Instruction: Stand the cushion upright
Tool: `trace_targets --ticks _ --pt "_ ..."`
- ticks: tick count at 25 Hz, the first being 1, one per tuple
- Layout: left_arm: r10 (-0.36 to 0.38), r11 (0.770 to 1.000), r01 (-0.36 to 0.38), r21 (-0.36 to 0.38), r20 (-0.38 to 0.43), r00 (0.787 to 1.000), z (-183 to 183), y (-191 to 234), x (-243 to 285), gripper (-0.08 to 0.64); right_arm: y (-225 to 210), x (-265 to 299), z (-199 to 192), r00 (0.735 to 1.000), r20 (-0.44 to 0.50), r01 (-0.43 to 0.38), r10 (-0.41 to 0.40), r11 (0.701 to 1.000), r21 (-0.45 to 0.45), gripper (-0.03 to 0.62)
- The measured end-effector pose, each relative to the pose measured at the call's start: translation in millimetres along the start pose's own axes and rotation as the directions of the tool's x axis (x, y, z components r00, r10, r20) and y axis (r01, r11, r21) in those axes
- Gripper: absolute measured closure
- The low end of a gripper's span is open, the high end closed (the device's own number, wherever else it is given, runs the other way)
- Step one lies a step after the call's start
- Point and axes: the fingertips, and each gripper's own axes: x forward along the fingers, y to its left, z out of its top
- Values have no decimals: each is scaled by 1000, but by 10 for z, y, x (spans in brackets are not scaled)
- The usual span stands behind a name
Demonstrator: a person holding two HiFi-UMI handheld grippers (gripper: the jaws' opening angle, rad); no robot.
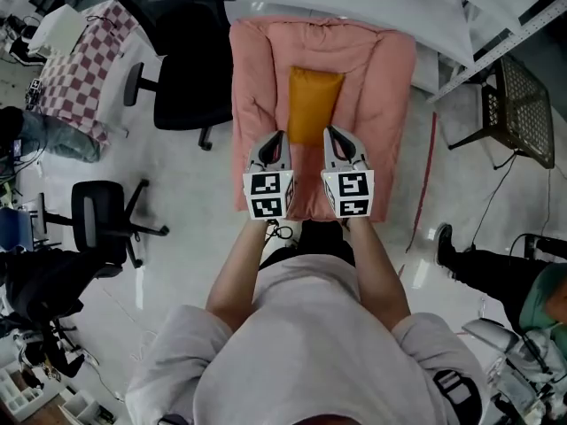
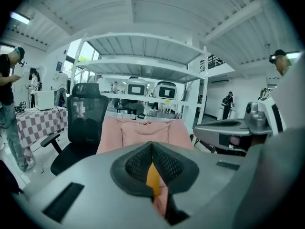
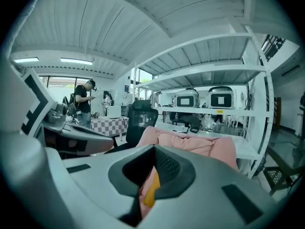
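Note:
An orange cushion (image 1: 314, 104) lies on the seat of a padded pink lounge chair (image 1: 376, 78) in the head view. My left gripper (image 1: 280, 137) is at the cushion's near left corner and my right gripper (image 1: 331, 133) at its near right corner. Both are shut. In the left gripper view the jaws (image 2: 152, 147) meet on a sliver of orange cushion (image 2: 153, 178), with the pink chair (image 2: 143, 130) beyond. The right gripper (image 3: 155, 152) likewise pinches orange fabric (image 3: 150, 193) in front of the pink chair (image 3: 202, 144). The cushion's near edge is hidden by the grippers.
A black office chair (image 1: 182, 69) stands just left of the pink chair, another (image 1: 102, 215) nearer left. A checked tablecloth (image 1: 84, 60) is far left, a white shelf rack (image 1: 381, 3) behind, a black mesh chair (image 1: 523, 109) at right. A person's leg (image 1: 483, 268) reaches in at right.

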Motion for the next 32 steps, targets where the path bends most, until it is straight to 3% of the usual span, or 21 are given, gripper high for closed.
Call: trace_targets --ticks 6,13,19,26,32 --pt "-32 999 31 18 63 997 127 -121 -557 546 260 -562 206 998 56 46 -42 996 -75 584" --pt "-53 999 53 2 60 997 93 -349 -975 546 386 -1060 251 996 57 66 -62 996 -62 584" --pt "-64 998 63 16 64 996 86 -682 -1158 546 241 -1419 347 994 99 60 -51 994 -88 584" --pt "-13 1000 11 16 90 996 256 -888 -1296 546 -39 -1690 429 995 104 17 -7 996 -90 584" --pt "-37 999 37 3 124 992 375 -1291 -1369 546 -225 -1971 417 993 121 11 -2 997 -74 584"
